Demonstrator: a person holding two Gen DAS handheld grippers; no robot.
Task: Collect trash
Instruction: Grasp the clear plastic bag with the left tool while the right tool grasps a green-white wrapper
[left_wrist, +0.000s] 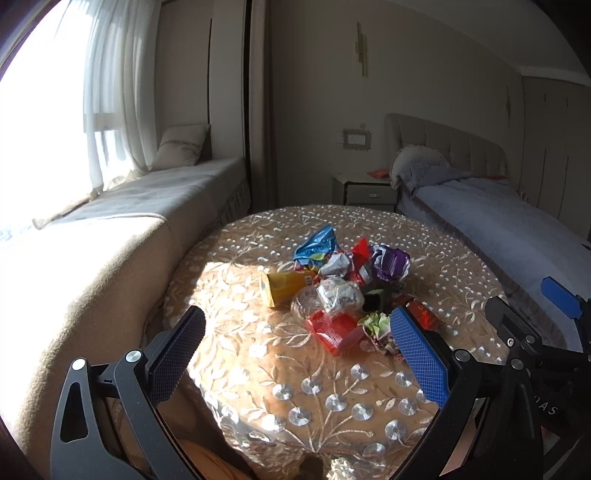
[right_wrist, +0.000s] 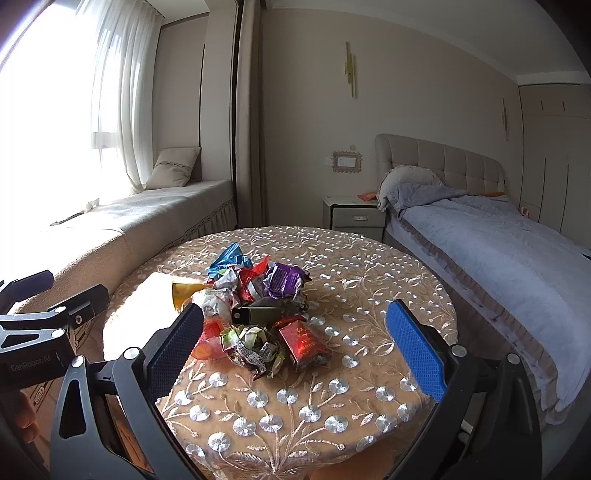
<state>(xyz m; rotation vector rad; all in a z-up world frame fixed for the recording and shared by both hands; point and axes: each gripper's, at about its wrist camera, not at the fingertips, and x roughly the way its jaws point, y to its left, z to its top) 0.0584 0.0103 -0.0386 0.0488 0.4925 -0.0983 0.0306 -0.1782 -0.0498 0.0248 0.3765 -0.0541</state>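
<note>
Presently both of my grippers stand wide open and hold nothing. The right gripper (right_wrist: 295, 343) frames the near edge of the trash pile (right_wrist: 255, 306): a crumpled green-and-white wrapper (right_wrist: 253, 349) lies dead ahead at twelve o'clock, between my fingers, with a red packet (right_wrist: 304, 343) touching it at its three o'clock side. Behind them a dark tube (right_wrist: 256, 314) lies crosswise, its long axis running nine to three.

The left gripper (left_wrist: 297, 347) sits further to the side; from it the pile (left_wrist: 343, 291) falls toward one o'clock, a red box (left_wrist: 334, 330) nearest.

I judge the right gripper better placed for the first pick: the wrapper is centred in its opening. The pile rests mid-table on the embroidered cloth (right_wrist: 295, 406). No bin is in view.
</note>
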